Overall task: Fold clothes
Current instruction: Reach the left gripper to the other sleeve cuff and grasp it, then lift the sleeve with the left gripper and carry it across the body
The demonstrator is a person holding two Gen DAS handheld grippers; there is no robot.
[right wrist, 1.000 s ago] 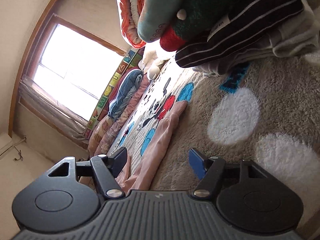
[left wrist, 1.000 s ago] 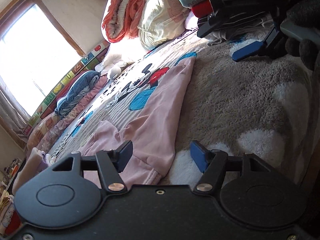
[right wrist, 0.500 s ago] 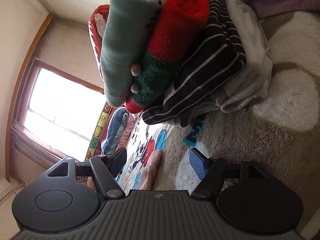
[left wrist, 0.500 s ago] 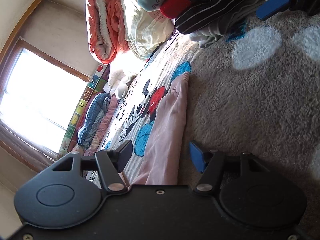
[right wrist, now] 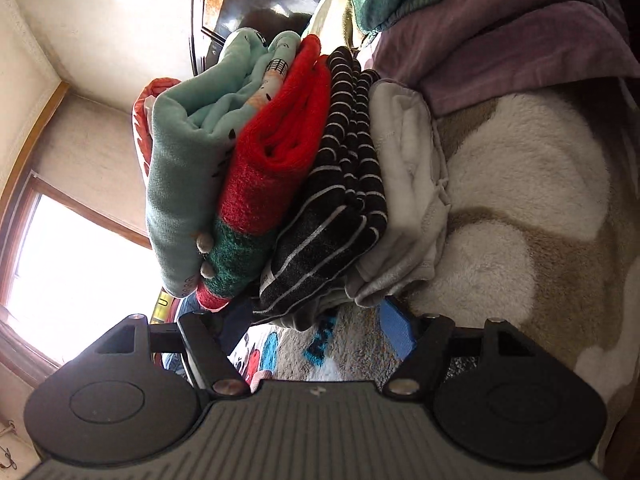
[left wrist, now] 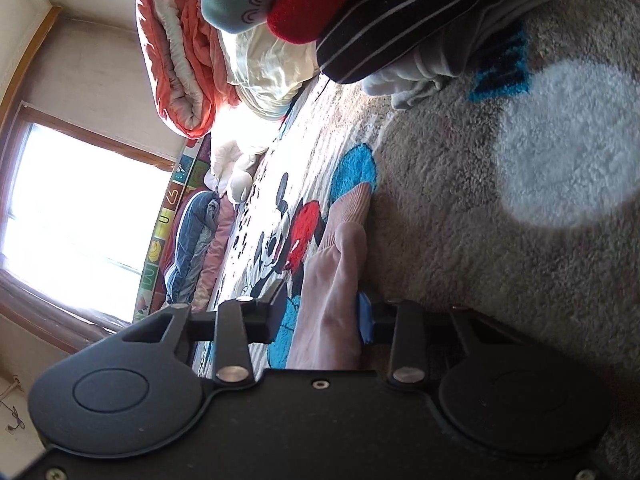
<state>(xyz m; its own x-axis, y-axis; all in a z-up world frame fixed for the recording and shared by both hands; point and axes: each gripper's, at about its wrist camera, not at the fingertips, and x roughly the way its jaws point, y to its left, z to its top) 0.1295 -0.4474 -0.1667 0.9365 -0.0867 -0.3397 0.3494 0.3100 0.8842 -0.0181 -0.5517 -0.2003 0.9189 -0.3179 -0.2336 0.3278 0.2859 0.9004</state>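
Observation:
A pink garment [left wrist: 340, 272] lies stretched along the seam between a cartoon-mouse blanket [left wrist: 276, 216] and a shaggy beige rug [left wrist: 500, 240]. My left gripper [left wrist: 323, 312] straddles its near fold, and its jaws are closing. The blue right pad touches the cloth, while a sliver of blanket still shows beside the left finger. My right gripper [right wrist: 298, 330] stands open just below a stack of folded clothes [right wrist: 280, 184]: mint, red-green, black-striped and grey pieces. The same stack [left wrist: 380, 20] shows at the top of the left wrist view. A small bit of the pink garment [right wrist: 260, 378] peeks between the right fingers.
An orange quilt [left wrist: 176, 48] and a cream pillow [left wrist: 264, 68] are piled against the wall. A bright window [left wrist: 72, 220] sits left, with rolled bedding [left wrist: 192, 248] below it. Purple cloth [right wrist: 500, 32] lies beyond the stack. White patches mark the rug [right wrist: 520, 184].
My left gripper slid along the pink garment toward its cuff end and its jaws narrowed around the fold. My right gripper swung toward the folded stack, which now fills its view.

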